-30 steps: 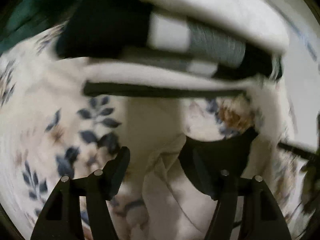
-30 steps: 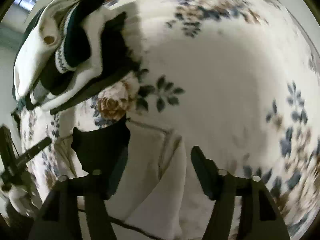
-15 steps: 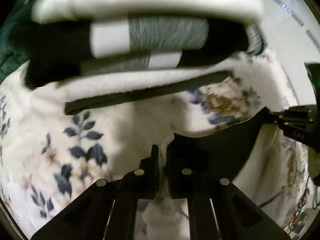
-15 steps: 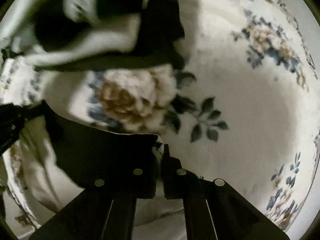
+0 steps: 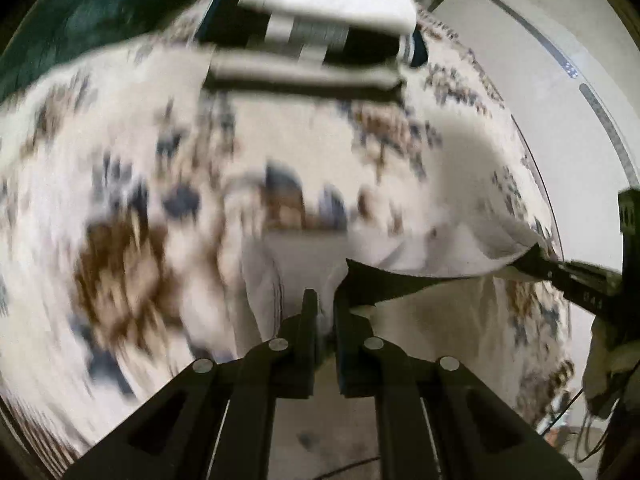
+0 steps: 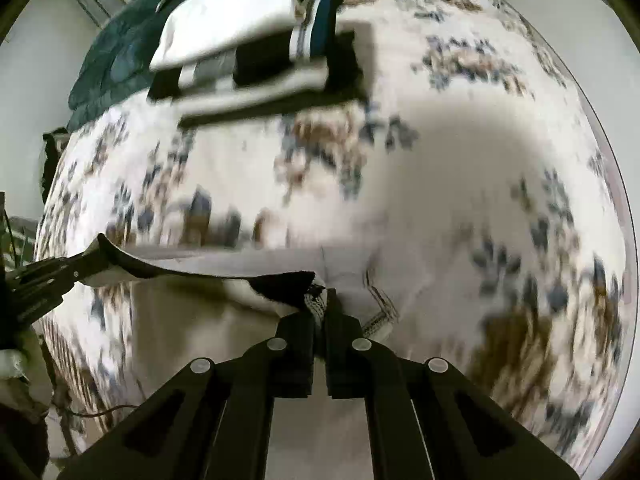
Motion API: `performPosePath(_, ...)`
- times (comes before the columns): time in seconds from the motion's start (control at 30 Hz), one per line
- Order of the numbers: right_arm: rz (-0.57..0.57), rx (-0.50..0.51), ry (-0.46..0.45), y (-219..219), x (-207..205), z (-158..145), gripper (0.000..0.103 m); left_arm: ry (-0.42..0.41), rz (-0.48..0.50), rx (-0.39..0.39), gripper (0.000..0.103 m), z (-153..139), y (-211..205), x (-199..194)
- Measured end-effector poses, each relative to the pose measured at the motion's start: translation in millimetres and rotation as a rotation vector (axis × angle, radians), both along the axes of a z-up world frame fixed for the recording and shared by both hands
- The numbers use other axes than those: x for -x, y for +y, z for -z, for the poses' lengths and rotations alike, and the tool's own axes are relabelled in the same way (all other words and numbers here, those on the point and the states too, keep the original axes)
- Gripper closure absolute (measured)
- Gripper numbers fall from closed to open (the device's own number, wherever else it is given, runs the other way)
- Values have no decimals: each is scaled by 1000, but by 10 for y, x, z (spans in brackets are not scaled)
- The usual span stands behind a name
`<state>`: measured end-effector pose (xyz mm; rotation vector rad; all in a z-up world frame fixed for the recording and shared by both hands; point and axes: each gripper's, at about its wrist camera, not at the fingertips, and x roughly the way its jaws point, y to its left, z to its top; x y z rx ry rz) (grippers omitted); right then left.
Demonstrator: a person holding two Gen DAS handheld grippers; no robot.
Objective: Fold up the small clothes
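Observation:
A small white garment with a black collar band (image 5: 404, 280) hangs stretched between my two grippers above a floral bedspread (image 5: 120, 184). My left gripper (image 5: 326, 312) is shut on one end of the band. My right gripper (image 6: 320, 308) is shut on the other end, where the black band (image 6: 280, 284) meets a patterned trim. In the left wrist view the right gripper shows at the far right (image 5: 576, 280); in the right wrist view the left gripper shows at the far left (image 6: 44, 280). The white cloth (image 6: 224, 360) hangs below the band.
A stack of folded clothes, white, black and grey (image 5: 320, 36) (image 6: 256, 48), lies at the far side of the bed. A dark green quilt (image 6: 132, 48) lies behind it. A white wall (image 5: 560, 60) runs along the bed's right side.
Both grippers closed on the garment's band, then lifted it and drew back; the stack of folded clothes now looks farther away and the garment hangs taut between them.

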<state>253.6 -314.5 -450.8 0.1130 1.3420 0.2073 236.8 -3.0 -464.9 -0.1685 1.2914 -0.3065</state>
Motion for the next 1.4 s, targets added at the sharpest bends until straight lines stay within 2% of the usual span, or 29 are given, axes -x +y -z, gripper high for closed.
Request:
performPosePath(0.13,15,-2,63,-44,557,189,99,63,-37,8,97,172,49,434)
performPosePath(0.33,14,2,117,-80,1029,492,99,106,-70,19,93,339,118,781)
performPosePath(0.4,-18,1,148,-59,1123,565,99,153,-68,15,86,394,153,876)
performPosePath(0.43,-33,-10,174,-55,1153,601,98,164,-71,17,79,410,178,921)
performPosePath(0.47,-39,-15,196,-64,1199,627,95,176,-76,20,73,410,221,980)
performPosePath(0.5,-39,-12,217,-87,1244,643,87,195,-89,24,68,402,290,1069)
performPosePath(0.53,-40,-18,238,-107,1278,656,82,204,-99,26,57,394,334,1126)
performPosePath(0.57,-35,-29,259,-148,1327,665,71,213,-117,25,51,375,400,1197)
performPosePath(0.6,-22,-48,271,-203,1374,652,65,215,-142,27,50,345,475,1258)
performPosePath(0.67,18,-95,279,-334,1431,585,65,224,-184,35,49,307,587,1299)
performPosePath(0.73,96,-142,239,-499,1422,480,64,215,-228,47,49,259,673,1228)
performPosePath(0.8,190,-205,186,-687,1345,401,57,182,-271,81,49,218,715,1050)
performPosePath(0.93,369,-324,121,-989,988,466,55,109,-310,122,49,251,618,520)
performPosePath(1.07,477,-439,122,-1113,613,645,55,111,-287,117,49,488,410,15)
performPosePath(1.13,501,-496,126,-1126,485,739,55,120,-258,61,49,617,301,-163)
performPosePath(1.17,510,-479,126,-1135,437,789,56,119,-249,40,49,668,278,-216)
performPosePath(1.23,531,-365,139,-1198,365,908,66,127,-242,5,47,777,279,-296)
performPosePath(1.37,556,-118,245,-1307,325,1221,75,156,-263,33,47,861,392,-340)
performPosePath(1.4,565,-108,239,-1343,338,1201,75,157,-267,49,47,820,416,-329)
